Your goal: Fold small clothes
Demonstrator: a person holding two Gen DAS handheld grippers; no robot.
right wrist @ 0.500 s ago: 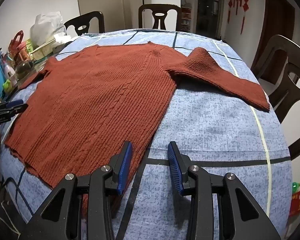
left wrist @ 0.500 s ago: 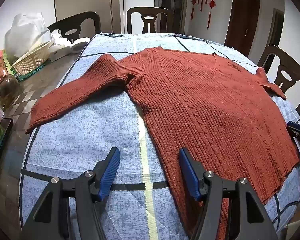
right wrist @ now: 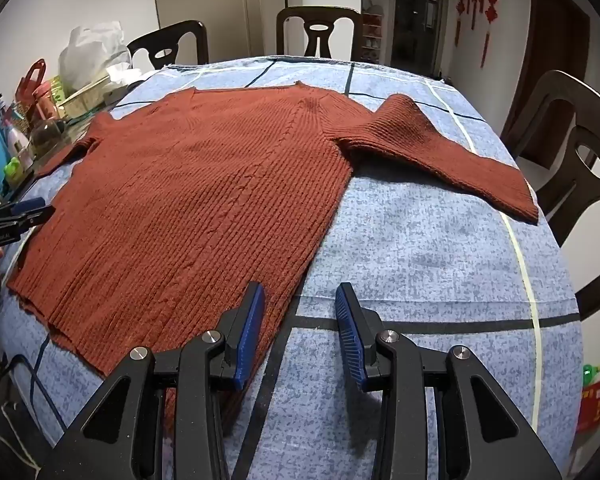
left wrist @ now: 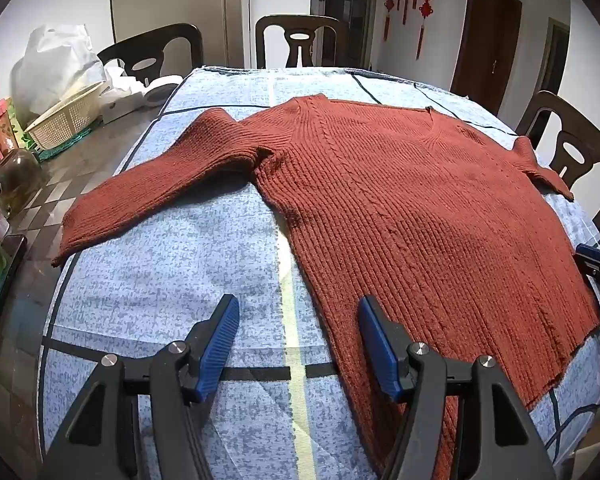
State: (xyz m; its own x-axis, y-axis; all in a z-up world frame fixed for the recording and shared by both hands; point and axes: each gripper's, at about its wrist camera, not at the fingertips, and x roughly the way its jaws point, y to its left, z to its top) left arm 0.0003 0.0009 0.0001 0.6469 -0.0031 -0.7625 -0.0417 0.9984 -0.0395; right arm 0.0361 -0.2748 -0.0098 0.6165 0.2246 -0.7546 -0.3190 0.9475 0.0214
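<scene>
Both tongs, left [left wrist: 296, 320] and right [right wrist: 300, 300], were released and empty; ahead of them the sweater [left wrist: 420, 208] lay flat on the desk [right wrist: 420, 240], with 0 folds made.

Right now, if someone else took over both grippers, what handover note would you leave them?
Left gripper: open, empty, hovering at the sweater's near left side edge.
Right gripper: open, empty, at the near right side edge, left finger over the knit.
Sweater: rust-red knit, spread flat on the blue tablecloth, both sleeves out to the sides, hem nearest the grippers.
Done: garment laid out; no fold yet.
Left: all folding, probably starting with the sleeves inward.
</scene>
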